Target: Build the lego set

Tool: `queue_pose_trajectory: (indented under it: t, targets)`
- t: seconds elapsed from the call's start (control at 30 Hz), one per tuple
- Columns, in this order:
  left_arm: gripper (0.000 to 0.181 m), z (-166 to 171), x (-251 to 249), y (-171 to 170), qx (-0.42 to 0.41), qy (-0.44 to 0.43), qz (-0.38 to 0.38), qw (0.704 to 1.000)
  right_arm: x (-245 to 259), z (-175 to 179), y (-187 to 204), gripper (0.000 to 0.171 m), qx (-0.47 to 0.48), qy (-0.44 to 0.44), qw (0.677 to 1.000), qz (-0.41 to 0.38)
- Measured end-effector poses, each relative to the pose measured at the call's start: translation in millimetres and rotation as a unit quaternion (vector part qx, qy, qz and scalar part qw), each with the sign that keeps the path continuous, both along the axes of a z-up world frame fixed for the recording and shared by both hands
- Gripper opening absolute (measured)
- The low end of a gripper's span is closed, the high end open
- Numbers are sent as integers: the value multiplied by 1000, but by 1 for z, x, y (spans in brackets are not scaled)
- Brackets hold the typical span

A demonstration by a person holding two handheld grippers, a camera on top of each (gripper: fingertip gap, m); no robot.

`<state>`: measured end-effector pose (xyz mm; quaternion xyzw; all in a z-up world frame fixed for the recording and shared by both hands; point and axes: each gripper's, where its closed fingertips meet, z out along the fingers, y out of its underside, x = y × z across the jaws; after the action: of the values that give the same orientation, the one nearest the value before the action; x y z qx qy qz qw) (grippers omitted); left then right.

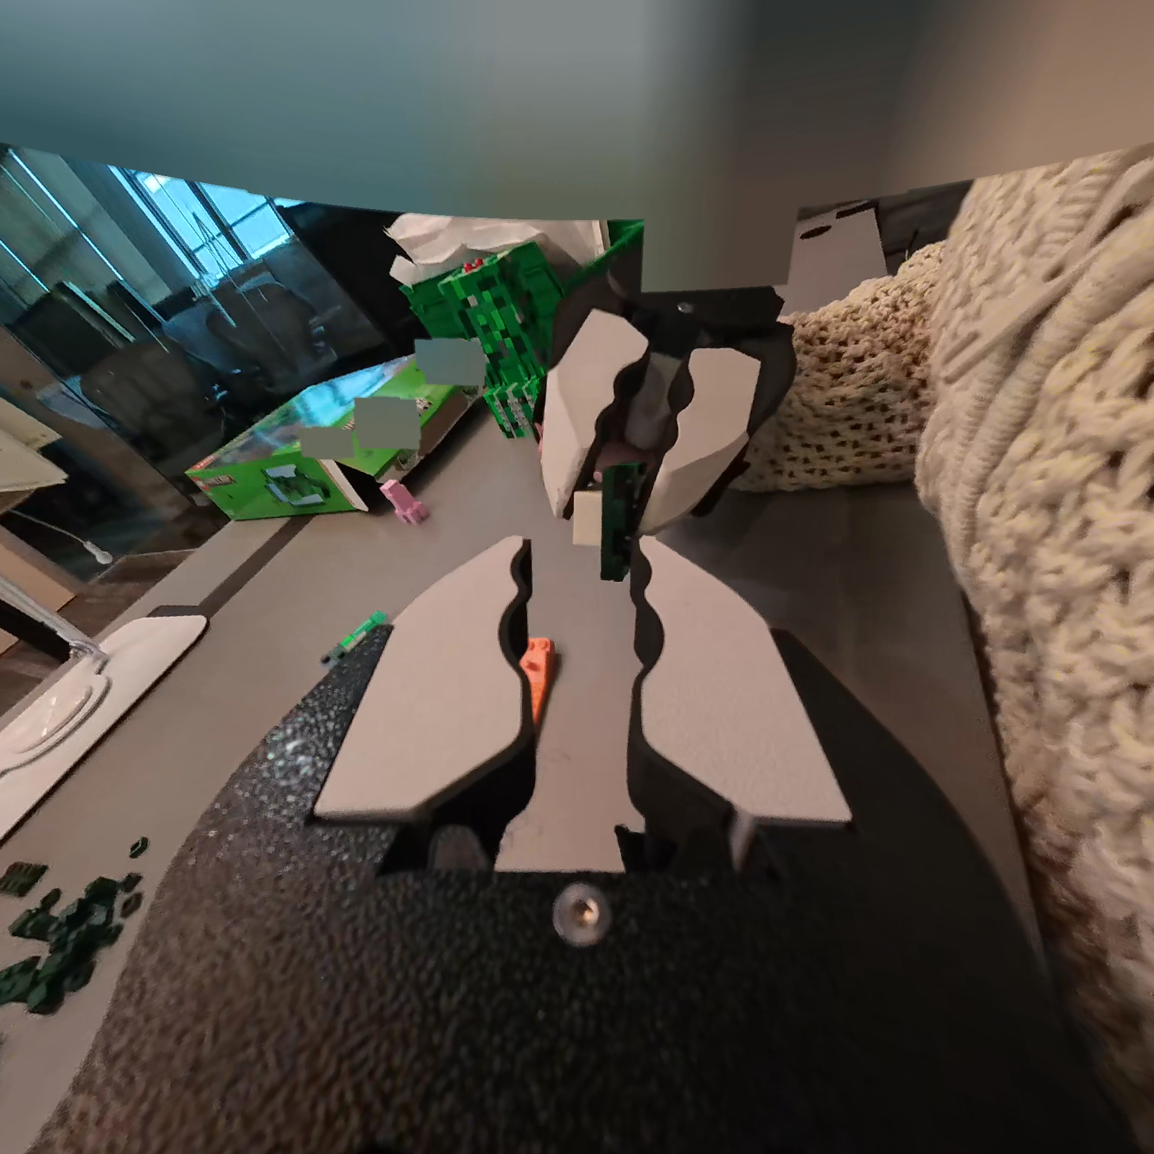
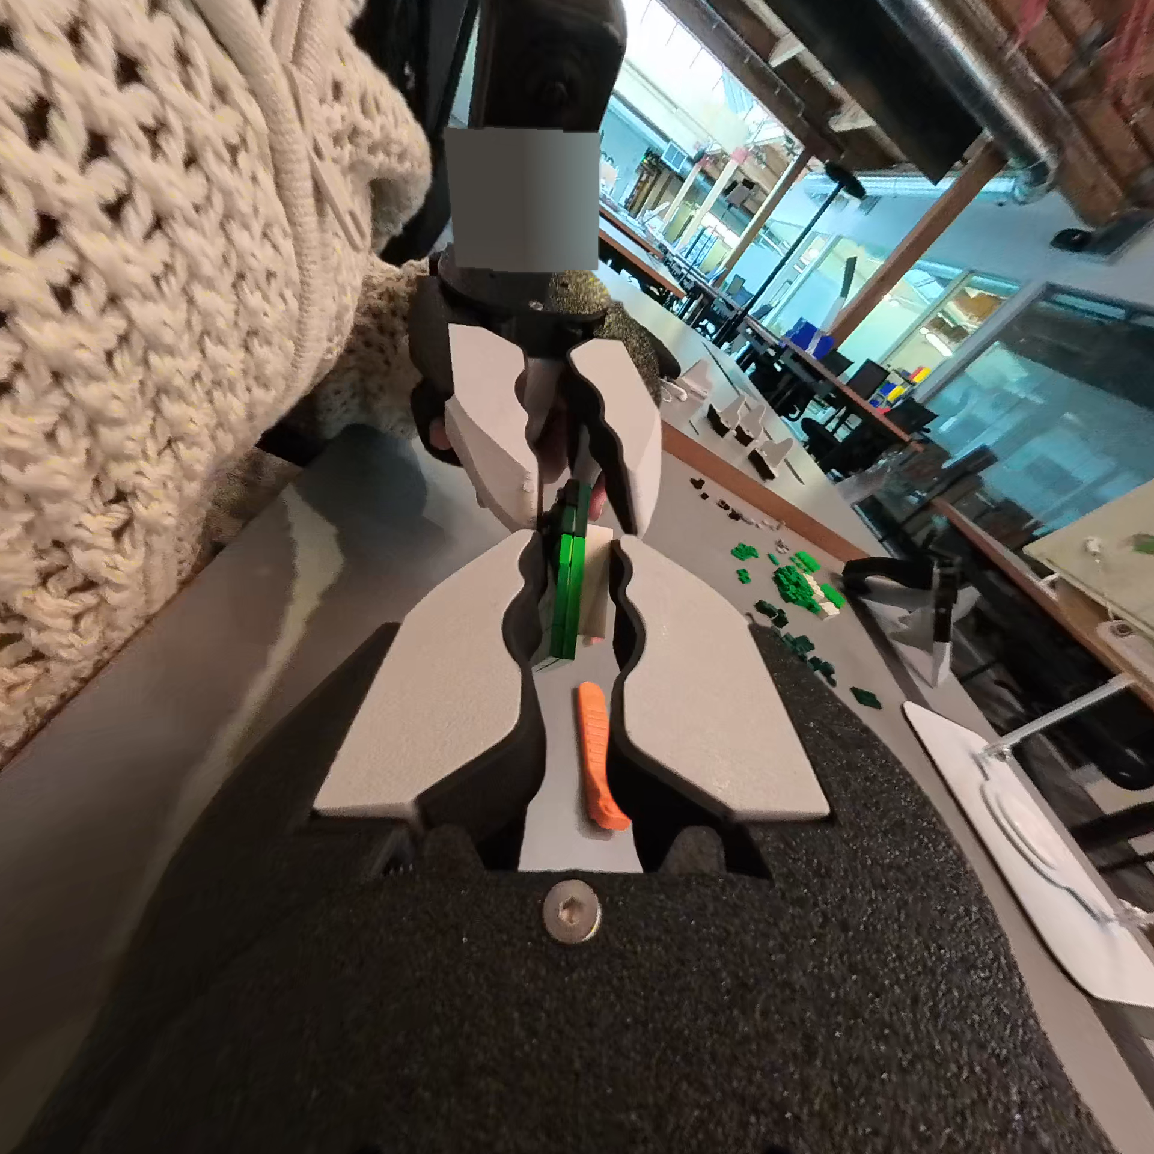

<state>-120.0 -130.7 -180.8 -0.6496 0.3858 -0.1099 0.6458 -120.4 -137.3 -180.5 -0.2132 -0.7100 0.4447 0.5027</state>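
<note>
My right gripper [image 2: 574, 540] is shut on a small lego assembly [image 2: 567, 599]: thin green plates with a white brick [image 2: 598, 593] on one side, held in the air above the grey table [image 2: 187, 718]. In the left wrist view the right gripper [image 1: 606, 518] faces me with that assembly [image 1: 617, 531] pointing down. My left gripper [image 1: 584, 546] is open, and the assembly's free end lies between its fingertips, nearer the right finger. In the right wrist view the left gripper [image 2: 579, 523] stands open around the assembly's dark green far end.
An orange brick separator [image 1: 540, 671] [image 2: 596, 755] lies on the table under both grippers. Loose green pieces [image 2: 799, 581] [image 1: 56, 924] lie to the side by a white lamp base [image 2: 1030, 874]. A green box [image 1: 312, 462], a pink figure [image 1: 404, 499] and a built green model [image 1: 493, 325] stand behind. A knitted sleeve [image 1: 1030, 499] is close. My left and right fingertips are right by each other.
</note>
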Motion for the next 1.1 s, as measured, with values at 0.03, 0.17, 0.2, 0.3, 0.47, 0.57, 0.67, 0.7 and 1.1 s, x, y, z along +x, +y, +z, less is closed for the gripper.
queue_pose_trajectory:
  t: [0.03, 0.17, 0.2, 0.3, 0.47, 0.57, 0.67, 0.7, 1.1]
  targets:
    - [31, 1, 0, 0, 3, -7, -3, 1000, 0, 1, 0, 19, 0, 4, 1000, -1]
    - [31, 1, 0, 1, 10, -23, -15, 1000, -1, 2, -1, 18, 6, 11, 1000, -7]
    - [31, 1, -1, 1, 11, -24, -16, 1000, -1, 2, 0, 18, 12, 12, 1000, -11]
    - [31, 0, -1, 3, 16, -26, -23, 999, -1, 1, 1, 18, 20, 12, 1000, -16]
    - [33, -2, 0, 3, 5, -55, -50, 997, -1, 0, 0, 18, 17, 9, 1000, -14]
    - [34, -5, -2, 4, -3, -60, -58, 997, -2, -3, 0, 18, 20, -2, 1000, -18]
    - [32, -9, -2, 5, -11, -66, -59, 996, -4, -6, 1, 18, 21, -14, 999, -23]
    - [31, -10, -3, 6, -13, -67, -58, 996, -4, -7, 2, 18, 24, -16, 999, -28]
    - [22, -20, -6, 6, -58, -93, -74, 991, -6, -11, 10, 18, -113, -51, 992, 14]
